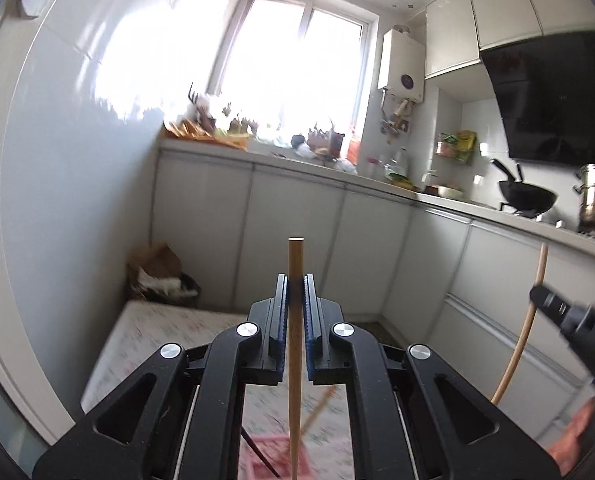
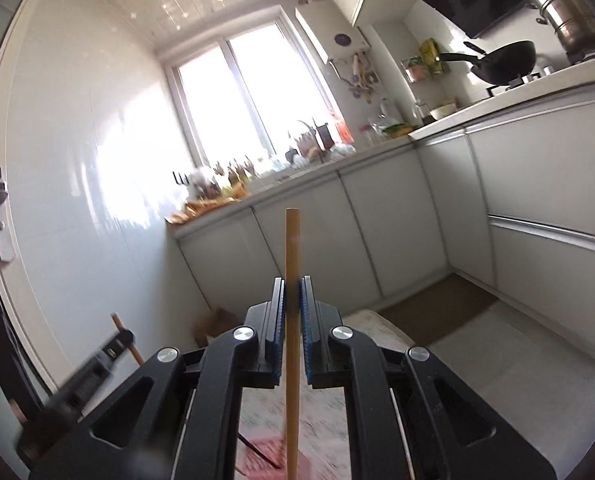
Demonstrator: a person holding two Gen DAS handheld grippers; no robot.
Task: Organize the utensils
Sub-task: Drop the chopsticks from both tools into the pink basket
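I am holding one wooden chopstick [image 1: 295, 320] tight in my left gripper [image 1: 296, 308]. Its blue pads are squeezing the stick from both sides. My right gripper [image 2: 293, 312] is squeezing a second wooden chopstick [image 2: 292, 300] the same way. Both sticks are standing straight up, with their flat ends pointing at the ceiling and their long parts hanging down under the grippers. Both grippers are up in the air, well above the patterned table [image 1: 153, 328]. A blurry pink basket [image 1: 265, 456] is sitting right below the left stick, so I think I am lowering that one first. A dark thin stick is lying there too.
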